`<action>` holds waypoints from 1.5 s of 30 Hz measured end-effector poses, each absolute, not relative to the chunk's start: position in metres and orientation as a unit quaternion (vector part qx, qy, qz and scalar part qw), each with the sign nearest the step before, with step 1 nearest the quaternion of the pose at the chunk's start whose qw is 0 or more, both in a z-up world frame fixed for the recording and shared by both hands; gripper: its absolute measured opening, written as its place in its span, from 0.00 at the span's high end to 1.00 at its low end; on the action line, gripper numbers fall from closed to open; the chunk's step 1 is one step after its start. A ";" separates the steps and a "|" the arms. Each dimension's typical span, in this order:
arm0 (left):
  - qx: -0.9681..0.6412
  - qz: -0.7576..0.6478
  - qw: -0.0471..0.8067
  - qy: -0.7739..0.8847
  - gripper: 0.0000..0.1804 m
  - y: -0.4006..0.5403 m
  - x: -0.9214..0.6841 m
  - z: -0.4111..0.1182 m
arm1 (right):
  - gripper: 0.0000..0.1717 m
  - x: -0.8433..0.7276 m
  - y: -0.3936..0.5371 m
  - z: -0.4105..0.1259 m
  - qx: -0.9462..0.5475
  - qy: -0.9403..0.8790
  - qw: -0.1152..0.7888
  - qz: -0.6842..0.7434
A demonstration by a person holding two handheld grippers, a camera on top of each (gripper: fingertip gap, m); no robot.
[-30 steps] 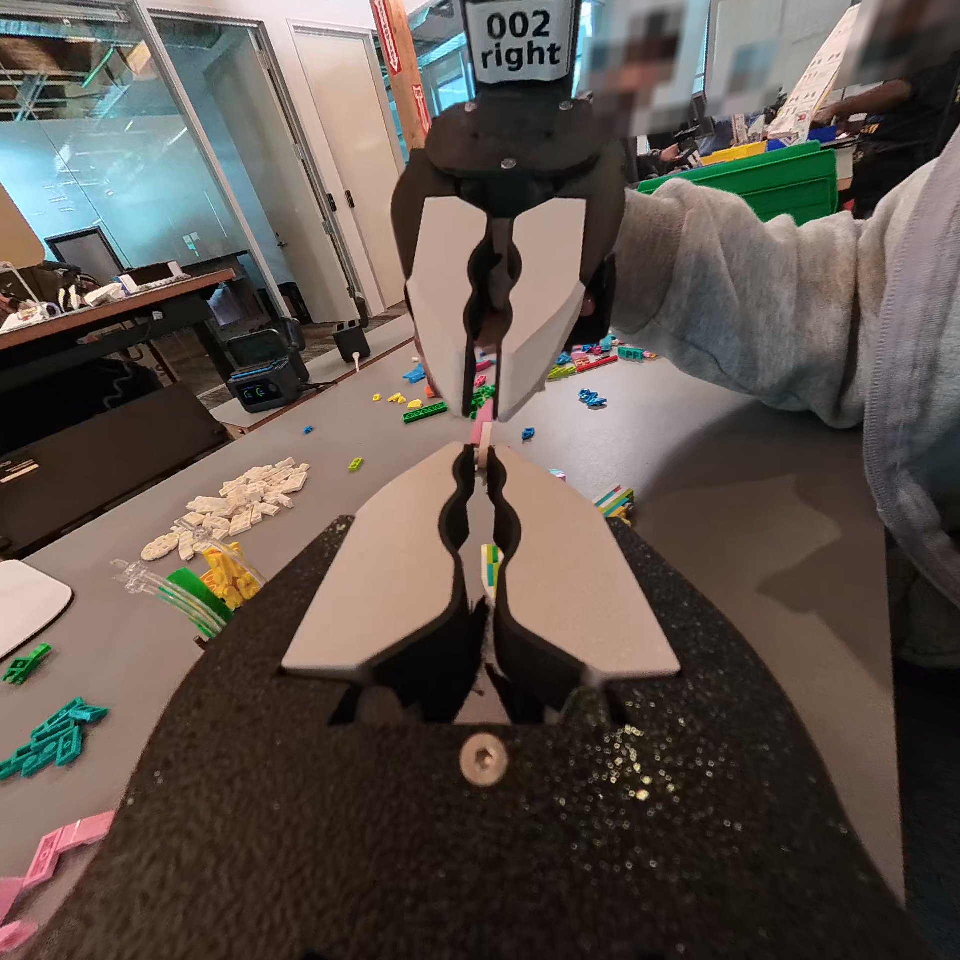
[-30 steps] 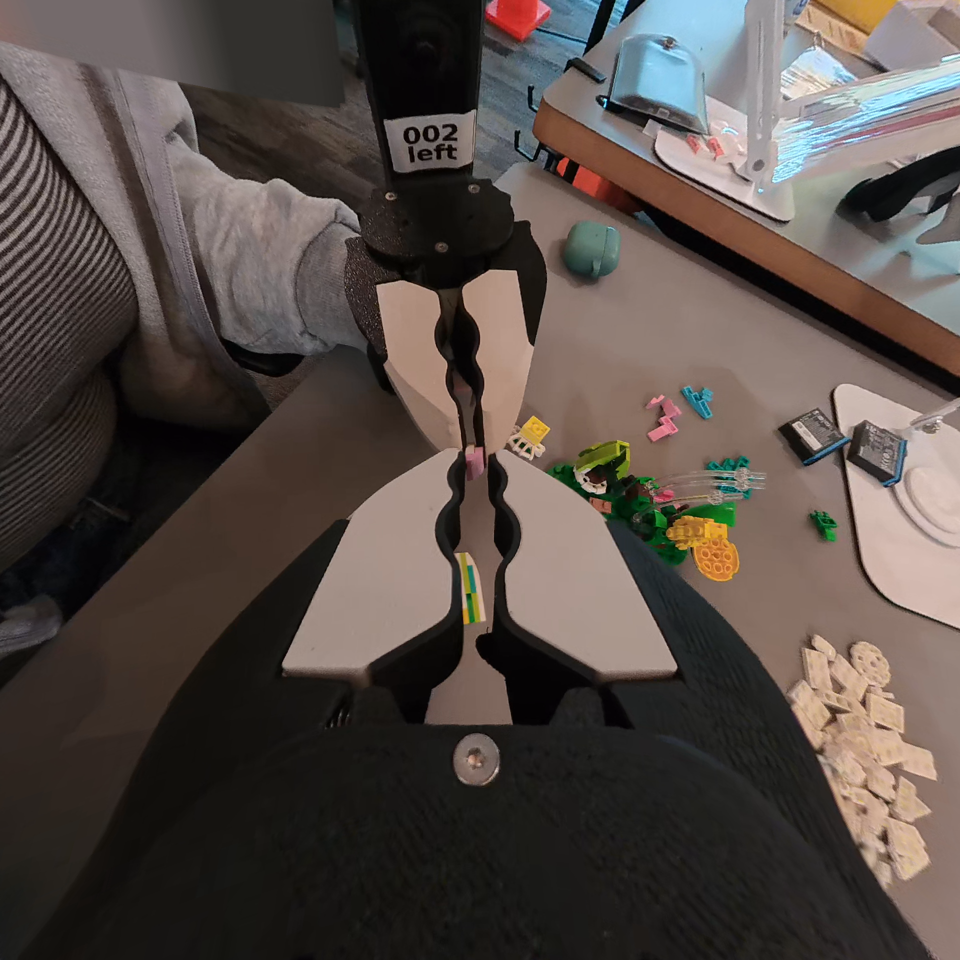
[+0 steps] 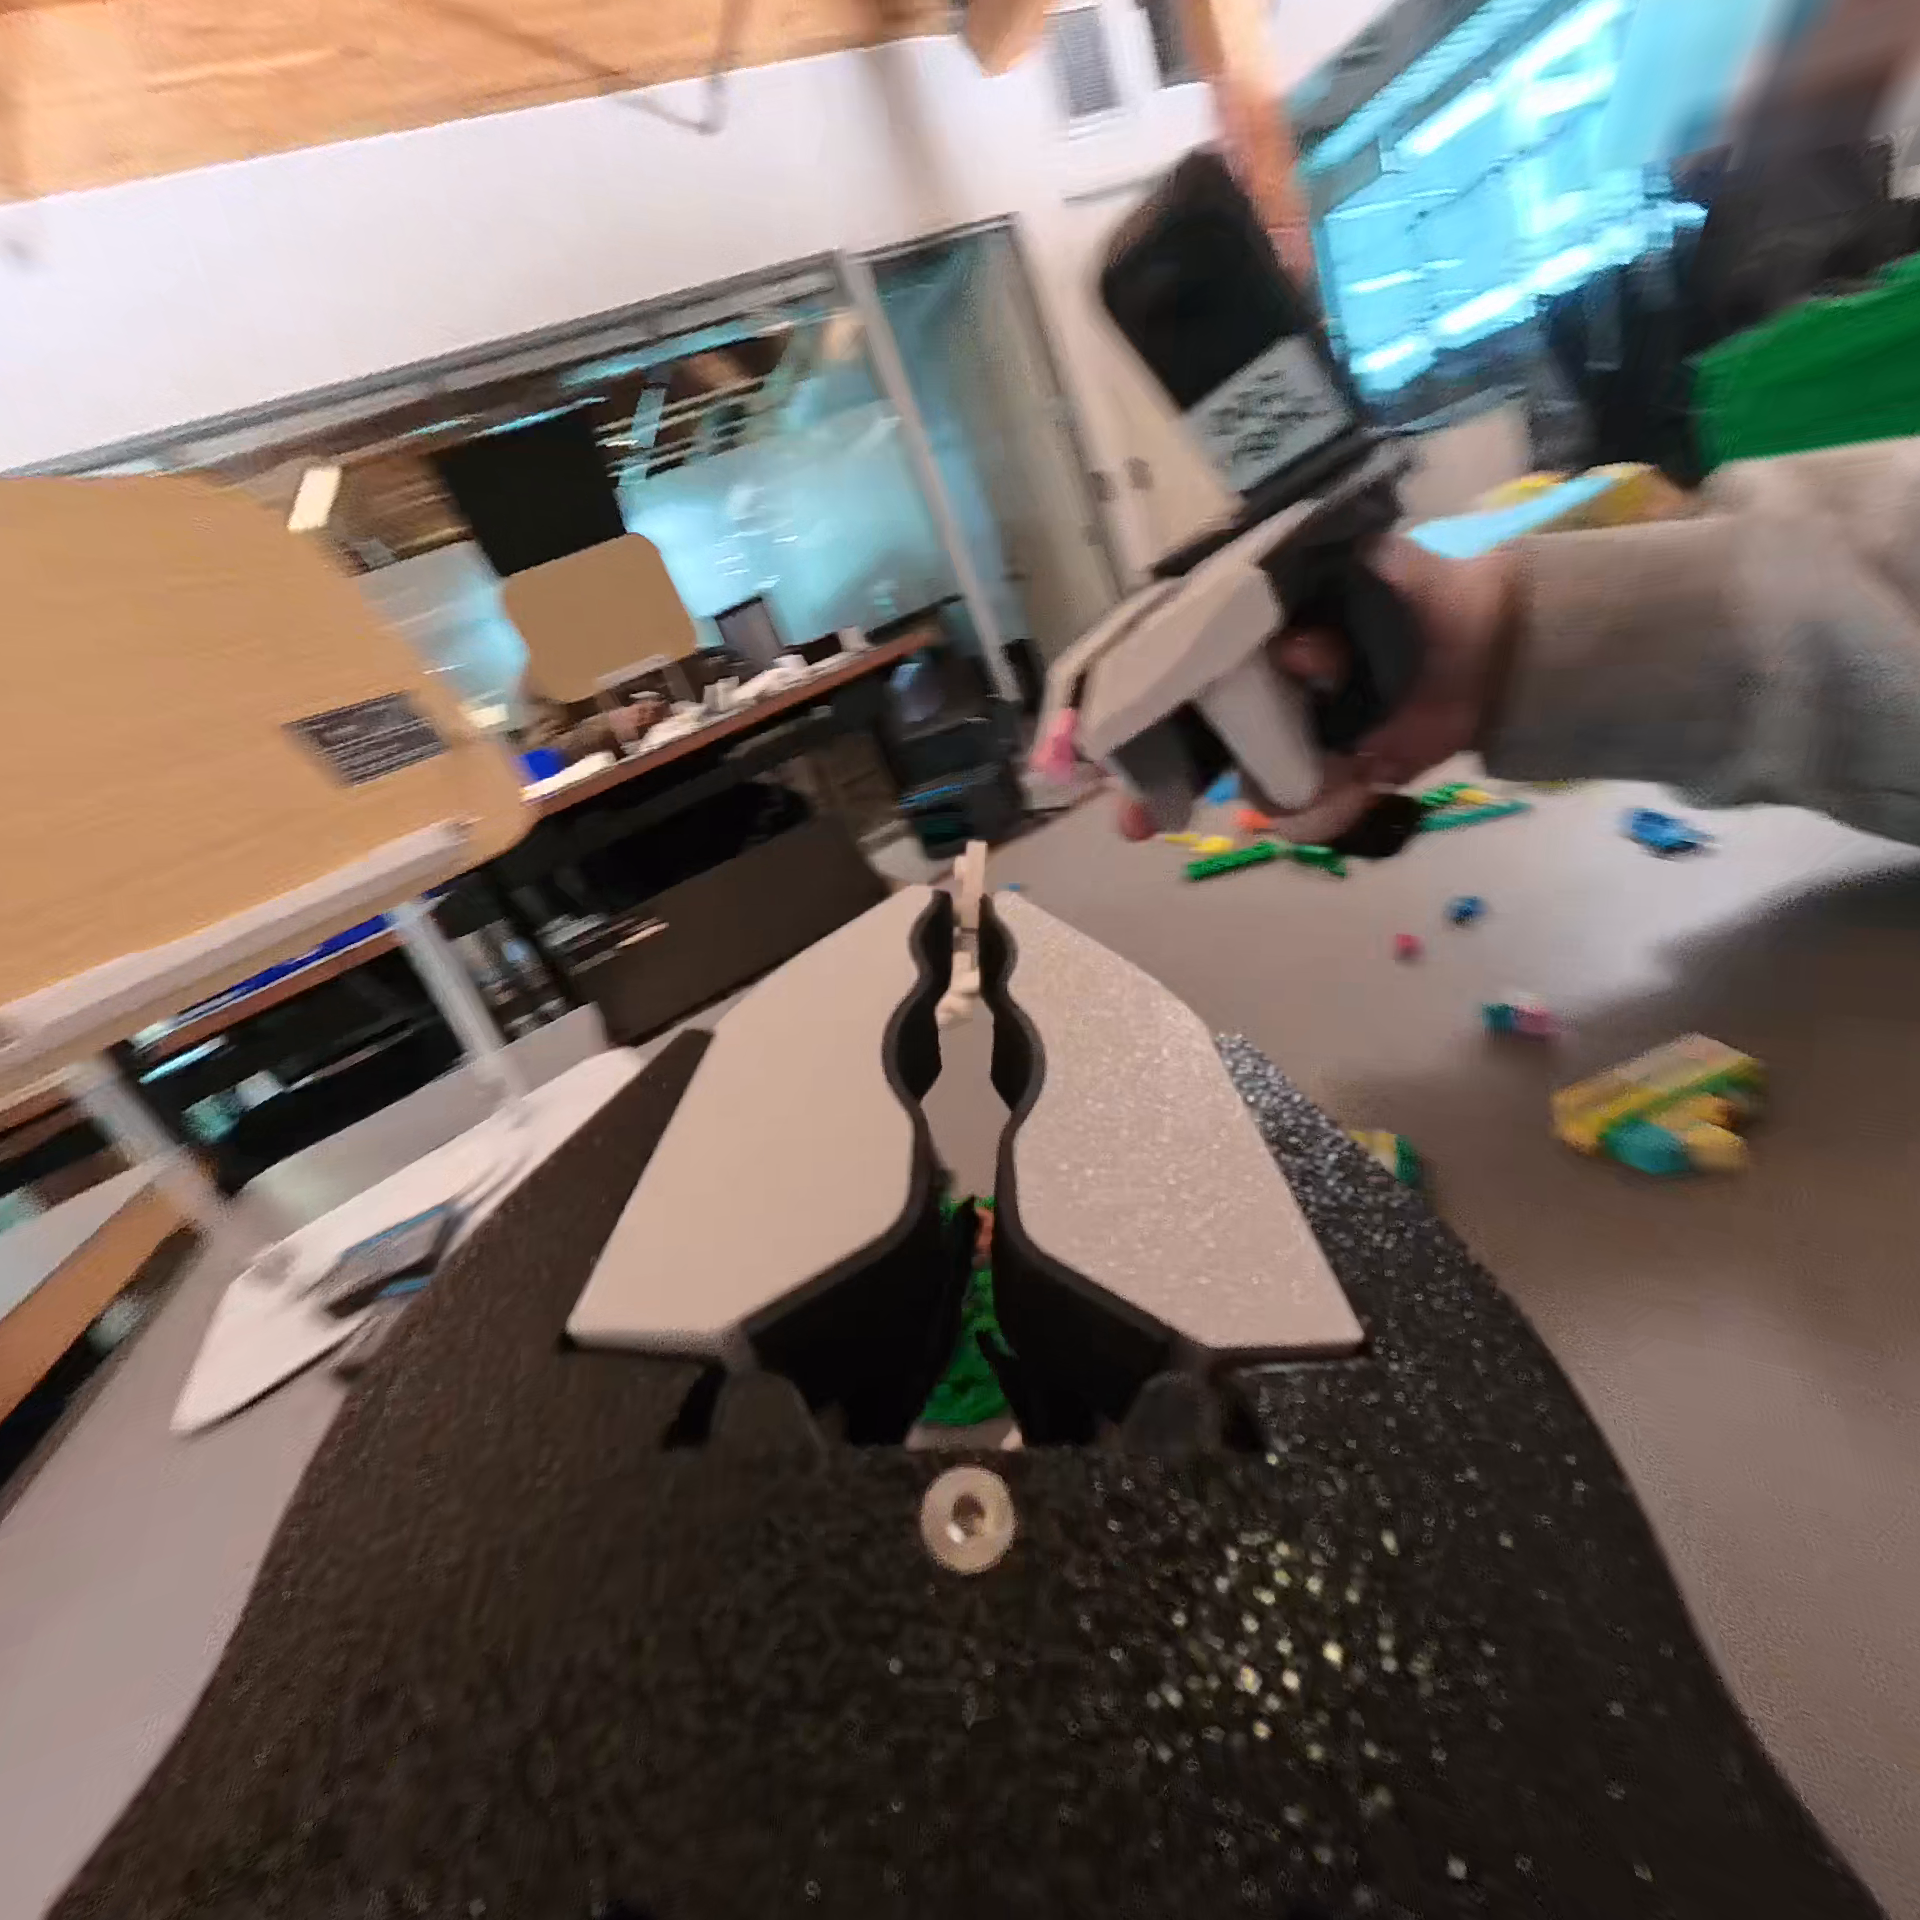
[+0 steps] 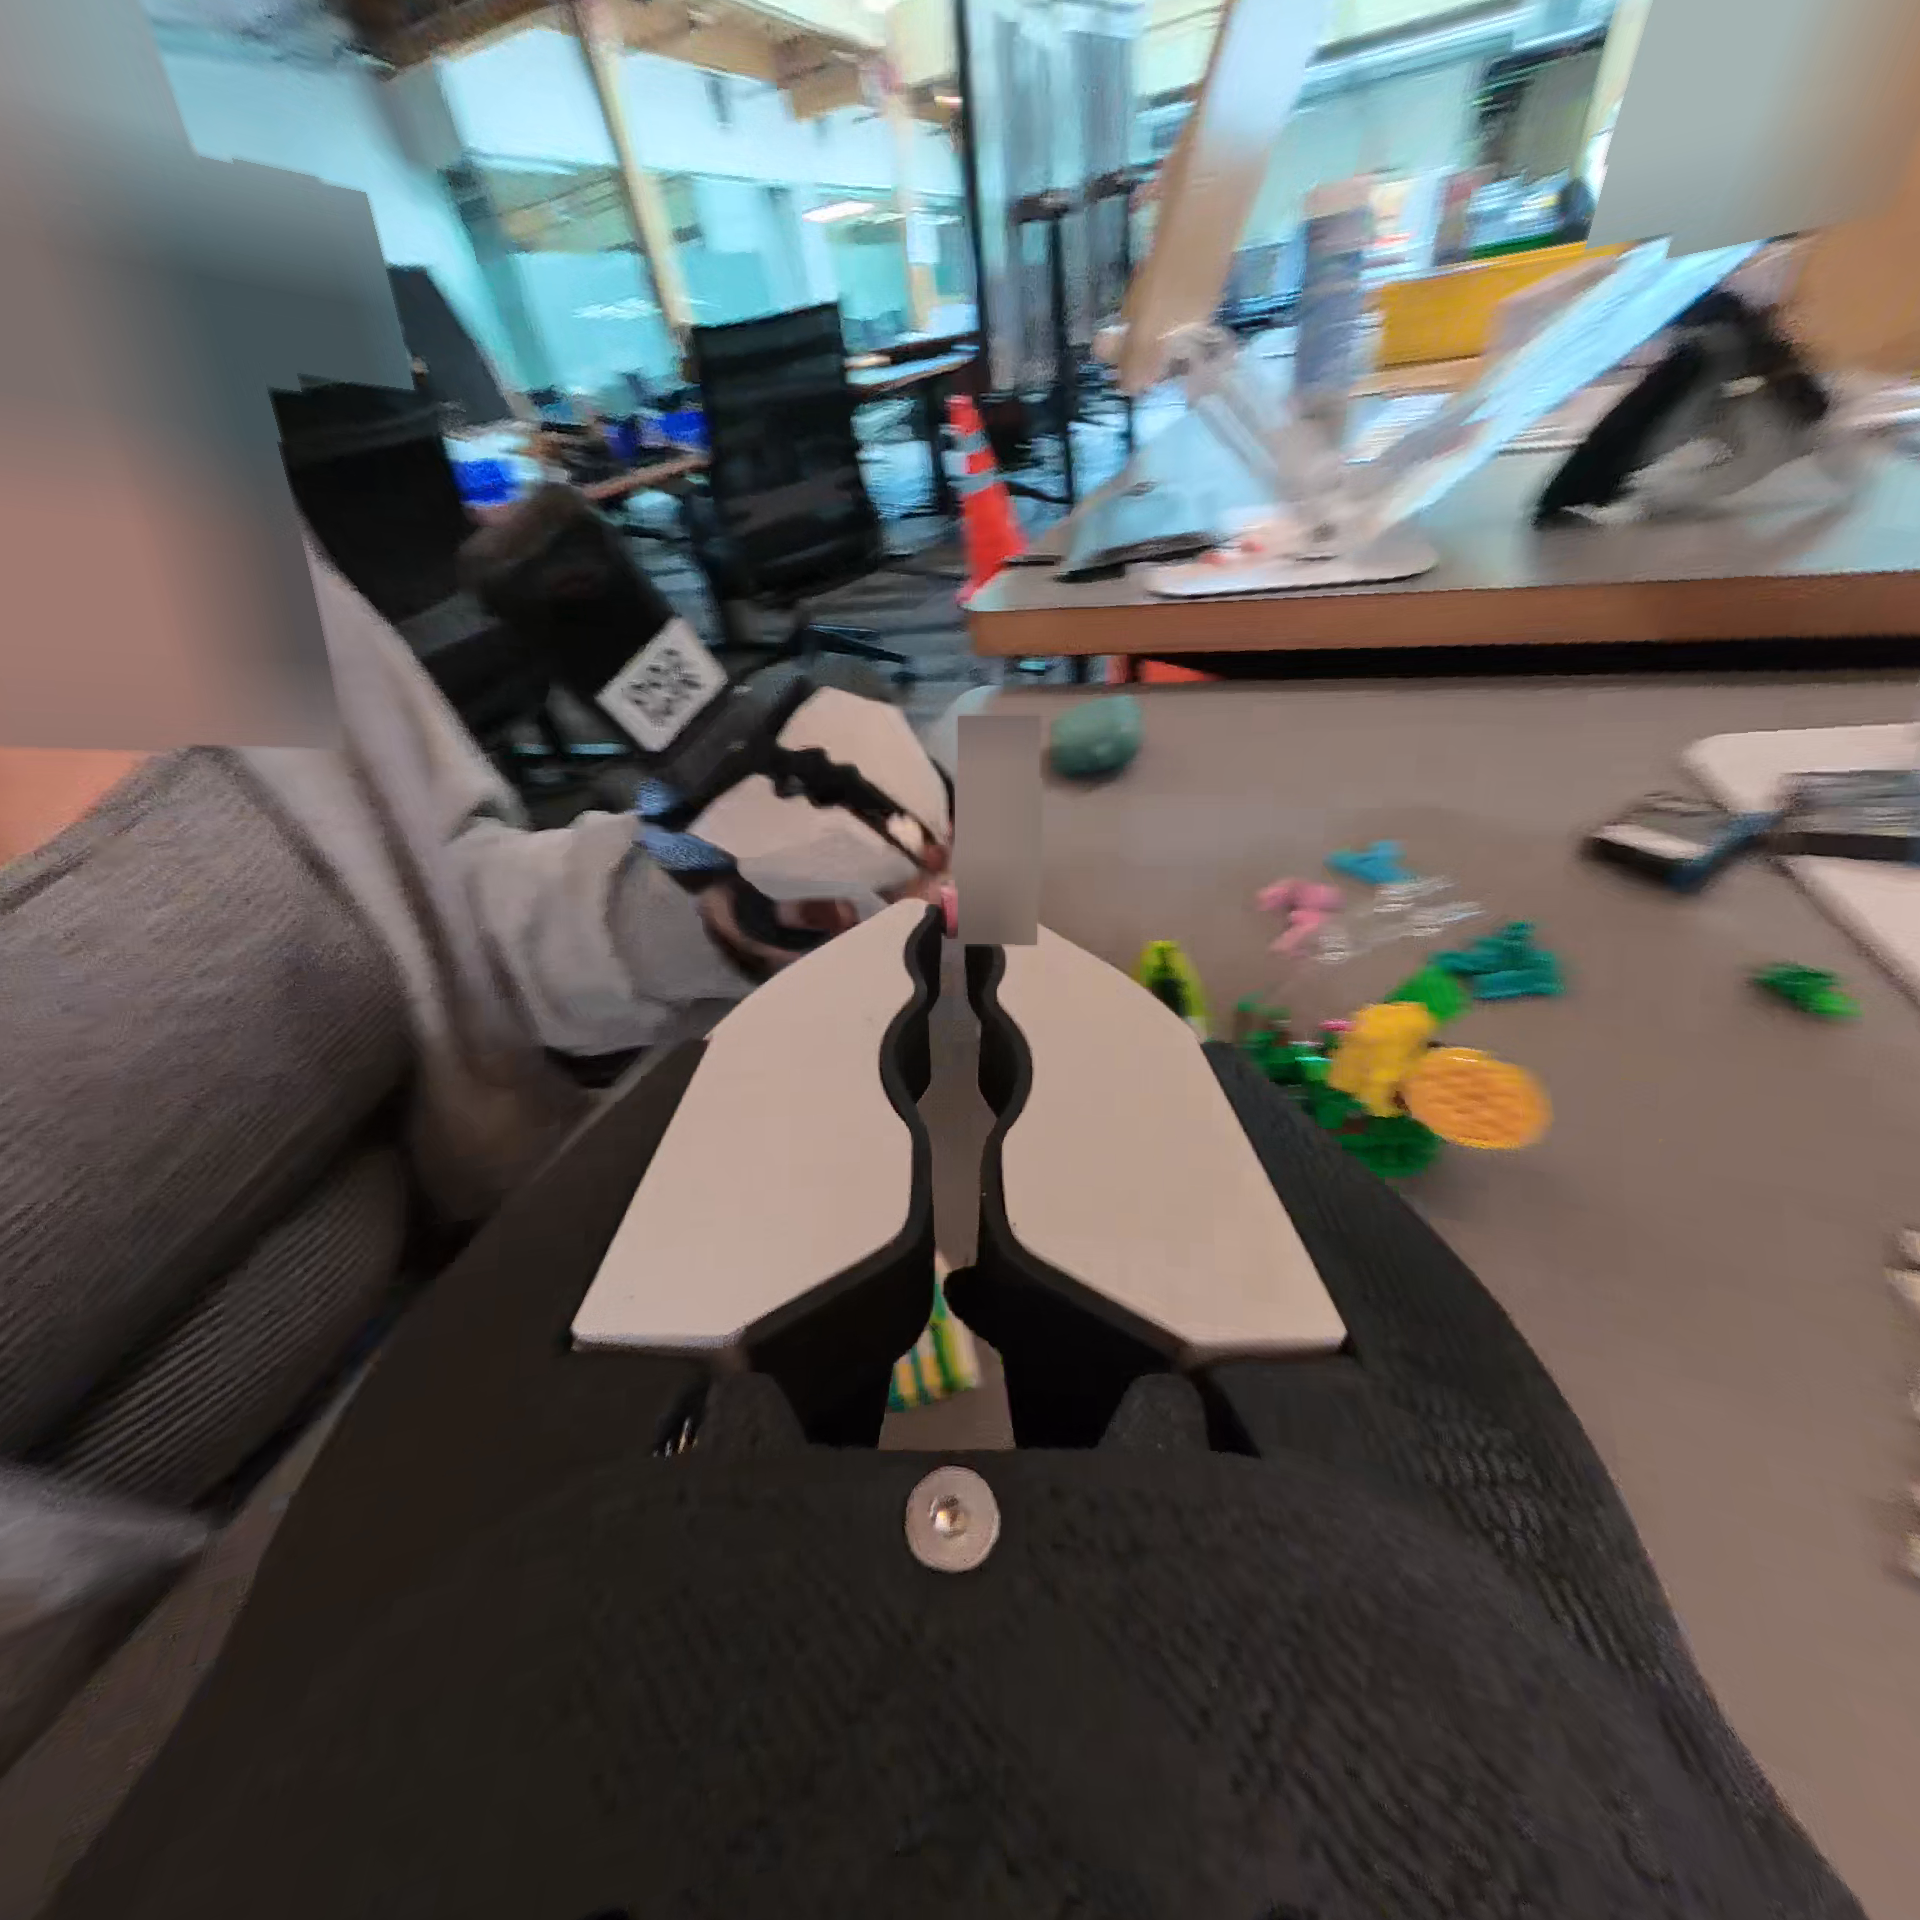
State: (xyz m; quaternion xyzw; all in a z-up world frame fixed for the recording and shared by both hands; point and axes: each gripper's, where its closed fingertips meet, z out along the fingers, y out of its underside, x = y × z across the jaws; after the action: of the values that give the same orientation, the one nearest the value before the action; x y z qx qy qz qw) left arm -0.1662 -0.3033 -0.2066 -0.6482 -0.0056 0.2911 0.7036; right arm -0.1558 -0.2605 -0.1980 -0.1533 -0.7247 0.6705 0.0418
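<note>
two grippers held apart above a grey table (image 3: 1558, 1351) strewn with small bricks.
the left gripper (image 3: 966, 914) is clamped on a cream piece (image 3: 971, 883) that stands up from its tips; the right gripper (image 3: 1070, 743), well apart from it, pinches a pink piece (image 3: 1055, 740). a green-and-yellow brick pile (image 4: 1392, 1081) lies just beside it.

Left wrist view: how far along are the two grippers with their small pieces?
Done: no joined result shows; the two held pieces are apart. In hand: the left gripper pinches a small cream piece, and the right gripper carries a small pink piece at its tips, above the grey table. Left: loose green strips and a yellow-teal block lie untouched.
</note>
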 end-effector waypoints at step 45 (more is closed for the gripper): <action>-0.547 0.268 0.791 -0.058 0.98 -0.368 -0.185 -0.166 | 0.92 -0.179 -0.378 -0.159 0.149 -0.925 0.016 0.350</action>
State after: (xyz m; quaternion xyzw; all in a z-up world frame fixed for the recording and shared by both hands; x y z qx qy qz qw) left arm -0.1853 -0.3682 -0.1655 -0.5469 -0.0584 0.2679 0.7910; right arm -0.1795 -0.3784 -0.1592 0.1487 -0.9247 0.3502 0.0162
